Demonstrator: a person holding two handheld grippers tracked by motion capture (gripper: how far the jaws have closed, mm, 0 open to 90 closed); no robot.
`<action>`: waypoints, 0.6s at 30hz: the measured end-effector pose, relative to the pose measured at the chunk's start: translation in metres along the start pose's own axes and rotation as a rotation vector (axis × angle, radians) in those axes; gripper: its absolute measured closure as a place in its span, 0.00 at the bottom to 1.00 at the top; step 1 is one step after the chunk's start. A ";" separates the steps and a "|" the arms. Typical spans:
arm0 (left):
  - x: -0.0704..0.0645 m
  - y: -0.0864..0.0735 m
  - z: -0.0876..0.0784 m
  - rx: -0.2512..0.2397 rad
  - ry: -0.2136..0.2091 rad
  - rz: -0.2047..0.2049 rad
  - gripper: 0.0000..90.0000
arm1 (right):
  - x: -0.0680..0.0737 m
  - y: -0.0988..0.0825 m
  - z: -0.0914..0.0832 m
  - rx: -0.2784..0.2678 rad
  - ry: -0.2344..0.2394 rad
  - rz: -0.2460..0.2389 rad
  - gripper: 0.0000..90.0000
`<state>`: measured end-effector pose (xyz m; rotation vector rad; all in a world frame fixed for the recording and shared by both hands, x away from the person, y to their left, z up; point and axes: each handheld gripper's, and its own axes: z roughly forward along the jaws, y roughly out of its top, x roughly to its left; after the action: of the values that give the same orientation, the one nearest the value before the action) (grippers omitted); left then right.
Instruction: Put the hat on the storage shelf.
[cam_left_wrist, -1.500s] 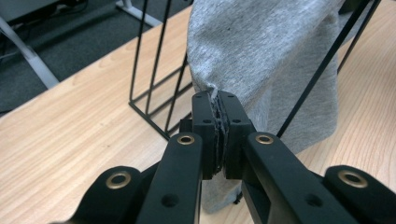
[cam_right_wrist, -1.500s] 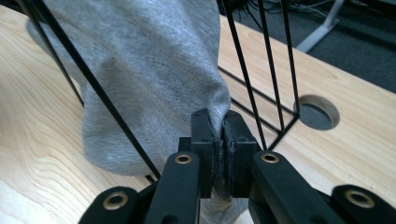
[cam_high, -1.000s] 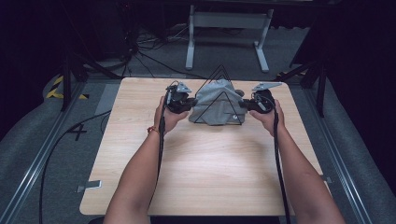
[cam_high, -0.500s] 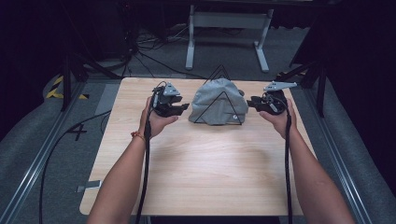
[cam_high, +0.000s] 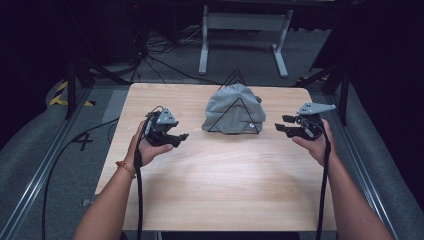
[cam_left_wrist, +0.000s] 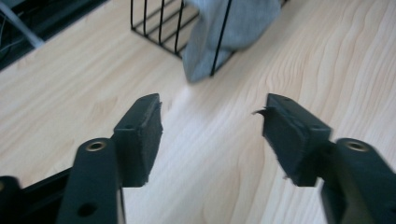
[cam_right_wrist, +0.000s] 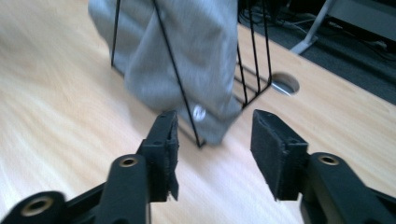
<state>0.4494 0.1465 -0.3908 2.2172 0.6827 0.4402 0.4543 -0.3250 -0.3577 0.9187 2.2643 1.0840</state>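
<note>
High view: a grey cloth (cam_high: 234, 111) is draped over a black wire rack (cam_high: 235, 80) near the table's (cam_high: 220, 190) far edge. The left gripper (cam_high: 176, 139) and right gripper (cam_high: 283, 124) flank it, well apart from it, fingers spread and empty.

The grey cloth (cam_high: 234, 109) hides most of the wire rack (cam_high: 235, 78).
</note>
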 end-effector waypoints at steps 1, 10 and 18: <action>0.000 0.000 0.000 0.000 0.000 0.000 0.38 | 0.000 0.000 0.000 0.000 0.000 0.000 0.57; -0.023 -0.046 -0.004 0.116 0.003 0.051 0.35 | 0.021 -0.054 -0.021 0.069 -0.019 -0.047 0.53; -0.045 -0.078 -0.004 0.127 -0.050 0.053 0.32 | 0.040 -0.116 -0.027 0.143 -0.009 -0.005 0.47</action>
<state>0.3853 0.1661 -0.4517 2.3627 0.6425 0.3757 0.3672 -0.3630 -0.4404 0.9706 2.3597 0.9237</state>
